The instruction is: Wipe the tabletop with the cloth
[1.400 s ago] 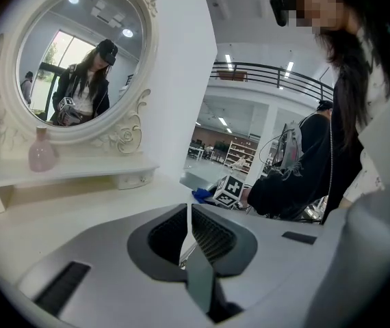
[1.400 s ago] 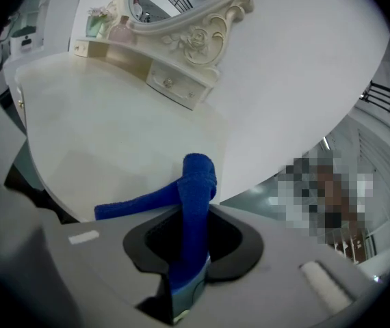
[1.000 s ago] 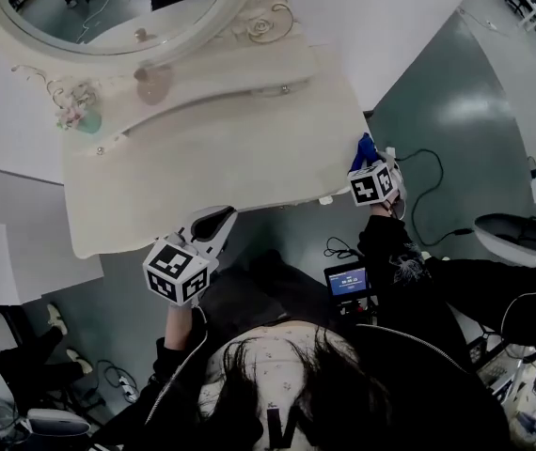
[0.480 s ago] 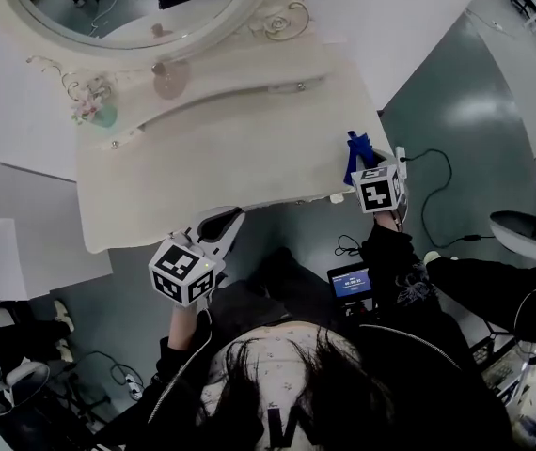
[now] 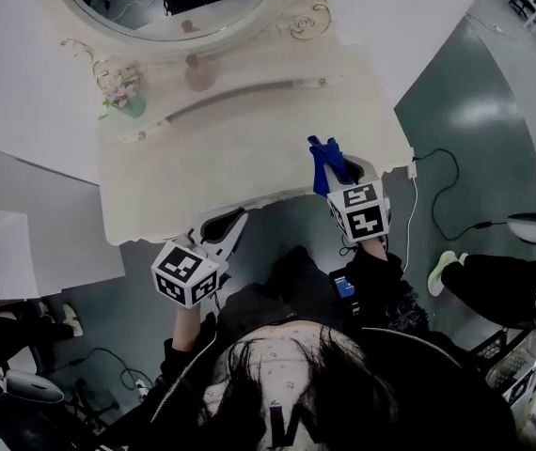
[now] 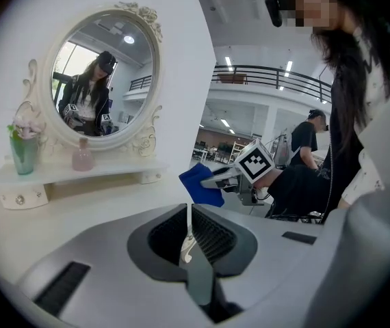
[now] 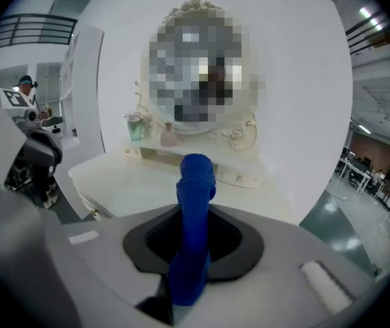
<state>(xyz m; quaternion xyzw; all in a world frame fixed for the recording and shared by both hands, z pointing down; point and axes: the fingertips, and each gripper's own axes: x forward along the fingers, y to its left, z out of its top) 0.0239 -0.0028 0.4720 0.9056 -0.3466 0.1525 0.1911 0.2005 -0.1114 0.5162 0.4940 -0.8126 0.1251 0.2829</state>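
So the blue cloth [image 5: 325, 162] is clamped in my right tool [image 5: 338, 173], jaws squeezed shut on it. It pokes out past the tips as a bunched roll, long axis running along the jaws toward about 12 o'clock in the head view. It's sitting over the front edge of the tabletop [image 5: 212, 158], right-hand part, but I can't tell if it's actually touching yet. Nearly all the bare surface is off at 10 to 11 o'clock from the cloth, so the wipe needs to go that way. The right hand is obviously the one on the job. My left tool [image 5: 219, 226] is at 8 o'clock from the cloth, just below the front edge, jaws together on nothing. Compared to a second ago, the right tool has slid in from the far right corner along the front edge. The left one has barely moved.
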